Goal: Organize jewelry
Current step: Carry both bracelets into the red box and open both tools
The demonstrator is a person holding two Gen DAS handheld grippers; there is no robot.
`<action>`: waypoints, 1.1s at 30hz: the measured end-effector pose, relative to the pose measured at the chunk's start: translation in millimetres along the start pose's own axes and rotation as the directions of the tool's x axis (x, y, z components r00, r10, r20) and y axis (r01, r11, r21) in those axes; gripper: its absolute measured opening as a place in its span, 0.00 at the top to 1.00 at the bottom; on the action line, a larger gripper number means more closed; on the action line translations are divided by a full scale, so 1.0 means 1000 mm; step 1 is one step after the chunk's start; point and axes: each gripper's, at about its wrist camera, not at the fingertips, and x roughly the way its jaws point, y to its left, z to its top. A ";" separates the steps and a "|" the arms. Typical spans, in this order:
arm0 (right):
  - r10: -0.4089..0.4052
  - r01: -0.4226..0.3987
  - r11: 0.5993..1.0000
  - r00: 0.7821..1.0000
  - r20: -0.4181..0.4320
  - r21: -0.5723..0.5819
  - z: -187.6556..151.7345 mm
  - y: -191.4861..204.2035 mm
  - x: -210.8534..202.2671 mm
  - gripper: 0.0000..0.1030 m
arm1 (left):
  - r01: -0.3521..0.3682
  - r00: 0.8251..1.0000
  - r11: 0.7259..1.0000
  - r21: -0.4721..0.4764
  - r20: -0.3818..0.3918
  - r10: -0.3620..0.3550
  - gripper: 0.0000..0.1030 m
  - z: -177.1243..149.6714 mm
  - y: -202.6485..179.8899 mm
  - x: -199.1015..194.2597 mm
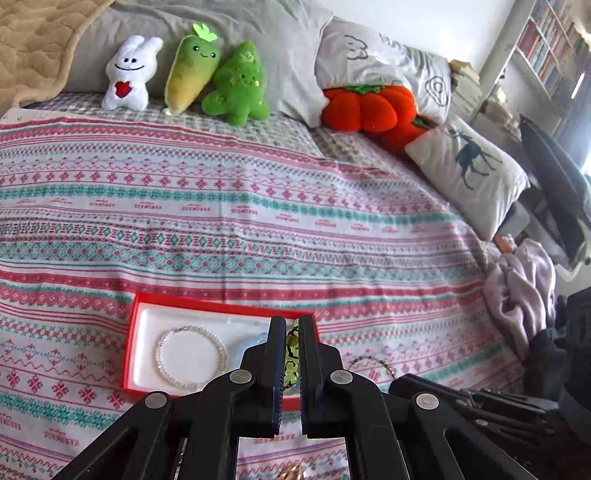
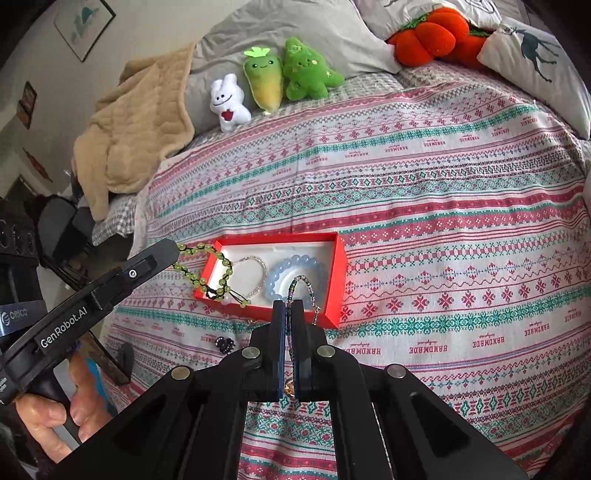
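A red box with a white lining (image 2: 338, 273) lies on the patterned bedspread; it also shows in the left wrist view (image 1: 129, 347). A white bead bracelet (image 1: 192, 356) and a pale blue bead bracelet (image 2: 295, 278) lie inside. My left gripper (image 1: 292, 328) is shut on a green bead bracelet (image 2: 205, 275) that hangs over the box's left side. My right gripper (image 2: 290, 306) is shut on a thin dark multicoloured bead bracelet (image 2: 301, 286), held above the box's near edge.
A small dark bead item (image 2: 224, 345) lies on the bedspread near the box. Plush toys (image 2: 273, 81), an orange pumpkin cushion (image 2: 432, 33) and pillows line the far side. A tan blanket (image 2: 136, 136) lies at the bed's left edge.
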 end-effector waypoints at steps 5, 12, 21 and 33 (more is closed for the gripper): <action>0.008 -0.009 1.000 1.000 0.021 0.023 0.013 -0.004 0.005 0.98 | 0.057 0.998 0.995 -0.085 -0.030 -0.059 0.99 0.005 0.015 0.033; 0.003 -0.004 1.000 0.999 0.033 0.028 0.027 -0.007 0.023 0.98 | -0.104 0.988 0.985 -0.138 -0.128 0.086 0.99 -0.011 0.060 0.075; 0.040 -0.040 0.998 0.999 0.002 -0.043 0.030 0.020 0.058 0.98 | -0.260 0.954 0.964 -0.049 -0.168 0.249 0.99 -0.029 0.077 0.089; 0.009 -0.013 0.998 0.998 -0.056 -0.068 0.025 0.019 0.101 0.98 | -0.297 0.941 0.955 0.000 -0.170 0.293 0.98 -0.032 0.079 0.090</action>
